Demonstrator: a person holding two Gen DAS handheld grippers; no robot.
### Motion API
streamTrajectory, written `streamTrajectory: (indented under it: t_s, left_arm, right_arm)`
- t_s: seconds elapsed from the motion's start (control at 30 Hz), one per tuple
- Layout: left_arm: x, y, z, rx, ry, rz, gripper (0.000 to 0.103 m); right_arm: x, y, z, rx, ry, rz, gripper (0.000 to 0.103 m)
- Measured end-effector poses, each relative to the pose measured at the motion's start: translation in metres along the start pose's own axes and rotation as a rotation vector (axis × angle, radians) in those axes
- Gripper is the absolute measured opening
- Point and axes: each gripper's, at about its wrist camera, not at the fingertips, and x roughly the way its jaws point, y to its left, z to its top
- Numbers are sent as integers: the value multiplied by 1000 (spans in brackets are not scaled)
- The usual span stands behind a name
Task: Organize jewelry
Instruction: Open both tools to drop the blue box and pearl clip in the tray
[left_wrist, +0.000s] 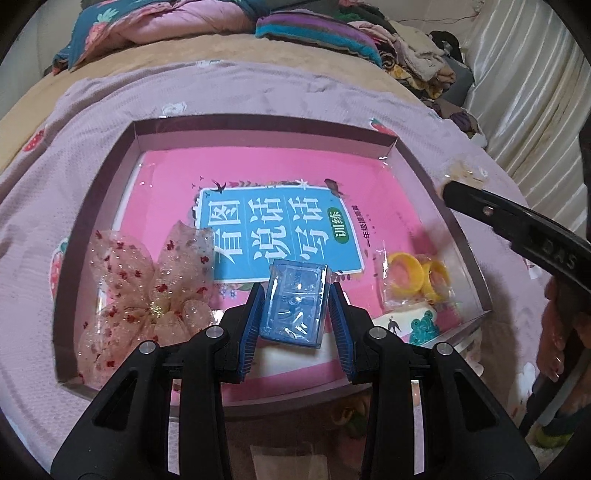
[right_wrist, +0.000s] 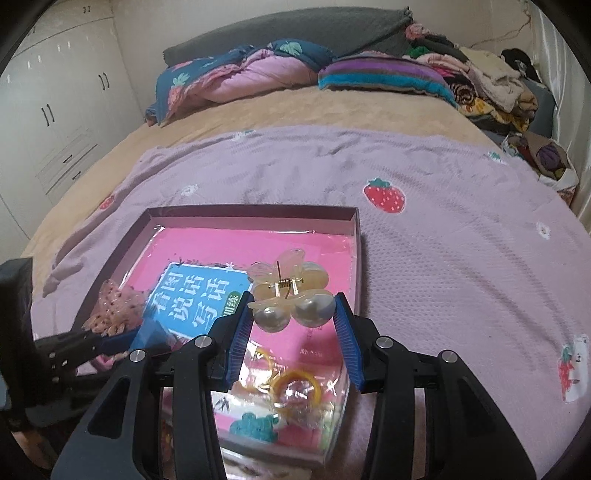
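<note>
Jewelry pieces are heading into the shallow tray (left_wrist: 458, 236).
Left gripper (left_wrist: 295, 314) is clamping a clear blue case (left_wrist: 293, 306); right gripper (right_wrist: 295, 325) is pinching a pearl hair claw (right_wrist: 288, 295), both poised over the tray for placing.

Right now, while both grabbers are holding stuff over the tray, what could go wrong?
1. The right gripper pinches the pearl hair clip only by its round pearls, so it might slip out.
2. The left gripper grips the blue clear box tilted; it could land crooked.
3. The tray already holds a sparkly bow and a bag of yellow rings, which might get squashed.
</note>
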Motion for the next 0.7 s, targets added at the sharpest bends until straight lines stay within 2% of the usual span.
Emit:
streamTrajectory:
  t_s: [0.3,0.37,0.6,0.7]
  left_arm:
    - [-1,0,-2,8,25,19,28]
    - [-4,-1,-2,2,20,17,35]
    - [-16,-2,-5,-19,9,37,36]
    - [-24,-3,-5,-25,-2,53,42]
  right_arm:
    - [21,-5,-12,-5,36,8,43]
    - [24,-3,-14,-24,52,5,43]
    - [20,-5,-16,-7,55,31,44]
    - [17,-8,-15,12,52,36,48]
